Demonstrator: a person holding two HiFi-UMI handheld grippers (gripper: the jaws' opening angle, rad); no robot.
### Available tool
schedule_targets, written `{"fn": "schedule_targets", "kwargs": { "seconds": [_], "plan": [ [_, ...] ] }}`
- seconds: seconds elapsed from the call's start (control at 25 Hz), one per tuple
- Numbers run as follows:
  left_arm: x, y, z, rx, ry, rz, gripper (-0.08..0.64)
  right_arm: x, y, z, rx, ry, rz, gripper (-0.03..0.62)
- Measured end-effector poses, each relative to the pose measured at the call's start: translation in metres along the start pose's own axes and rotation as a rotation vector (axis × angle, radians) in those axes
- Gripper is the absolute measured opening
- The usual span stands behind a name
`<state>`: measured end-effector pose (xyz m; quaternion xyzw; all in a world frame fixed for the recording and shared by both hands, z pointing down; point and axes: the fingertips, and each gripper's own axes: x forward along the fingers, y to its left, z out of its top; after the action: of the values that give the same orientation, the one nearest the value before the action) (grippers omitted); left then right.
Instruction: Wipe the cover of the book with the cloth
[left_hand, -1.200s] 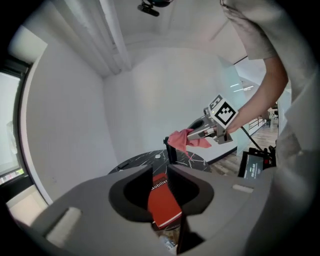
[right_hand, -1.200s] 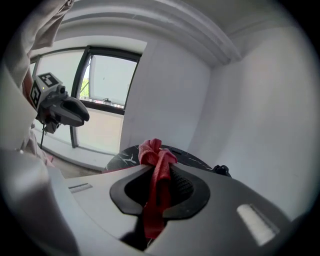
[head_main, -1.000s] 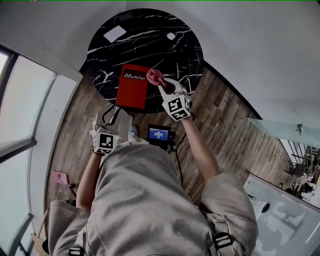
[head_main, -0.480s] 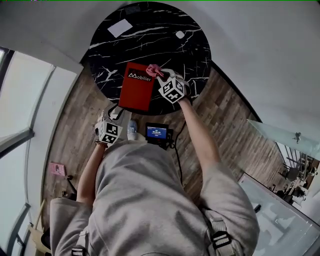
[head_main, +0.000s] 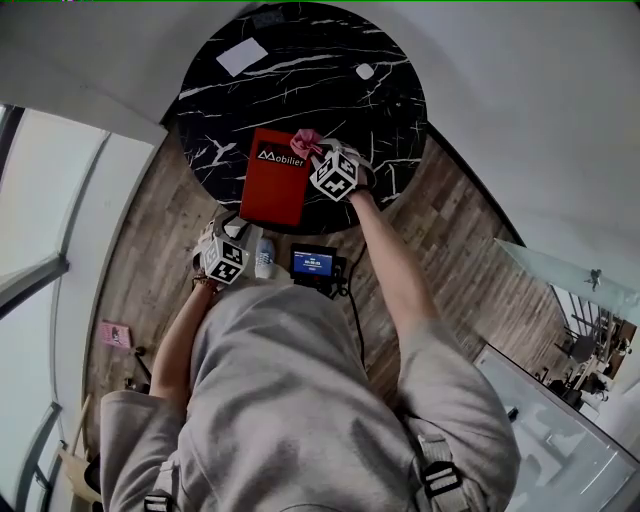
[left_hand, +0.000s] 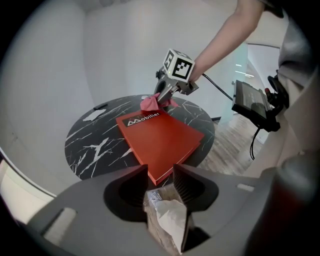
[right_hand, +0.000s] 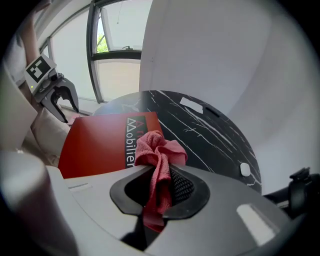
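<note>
While the red book (head_main: 275, 185) lies flat on the round black marbled desk (head_main: 300, 60), close to the rim nearest the person, the right gripper (head_main: 318, 155) is down at the book's far right corner. Its fingers (right_hand: 182, 187) pinch a pink cloth (right_hand: 157, 150). The cloth bunches out in front of the fingers and hangs at the end of the white title lettering on the cover. From these views I cannot tell whether the cloth touches the cover or hovers just above it.

The left gripper (head_main: 220, 232) is off the desk, on the near left side of the book and close to the person's body. Its fingers (left_hand: 187, 182) are spread and hold nothing. In the left gripper view the book's near corner shows through the gap between them, apart from both.

Beyond the book, toward the far left of the desk, lies a white card (head_main: 242, 56). A small white object (head_main: 365, 71) sits beyond the book to the far right. Both are well apart from the book. On the near side of the book, past the desk's rim, a small lit screen (head_main: 317, 264) sits in front of the person, above the wooden floor (head_main: 440, 240).
</note>
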<state>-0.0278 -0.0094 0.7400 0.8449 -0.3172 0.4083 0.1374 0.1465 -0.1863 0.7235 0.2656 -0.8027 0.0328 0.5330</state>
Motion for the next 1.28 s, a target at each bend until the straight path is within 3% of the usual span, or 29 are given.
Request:
{"fn": "schedule_targets", "kwargs": {
  "seconds": [0.2,0.44,0.8,1.0,1.28],
  "plan": [
    [0.004,0.0,0.005,0.025,0.009,-0.008,0.158,0.007,0.015,-0.005,-0.002,0.022,0.054,0.067],
    [0.007,-0.003,0.003,0.006,0.021,-0.013,0.147,0.01,0.024,-0.009,-0.095,0.048,0.046,0.067],
    [0.015,-0.011,0.006,0.025,0.027,-0.037,0.143,0.011,0.033,-0.01,-0.093,0.102,0.094,0.067],
    [0.016,-0.009,0.005,0.022,0.025,-0.028,0.143,0.008,0.042,-0.008,-0.153,0.13,0.107,0.067],
    [0.016,-0.01,0.006,0.021,0.023,-0.024,0.137,0.006,0.051,-0.008,-0.161,0.148,0.118,0.067]
  ]
}}
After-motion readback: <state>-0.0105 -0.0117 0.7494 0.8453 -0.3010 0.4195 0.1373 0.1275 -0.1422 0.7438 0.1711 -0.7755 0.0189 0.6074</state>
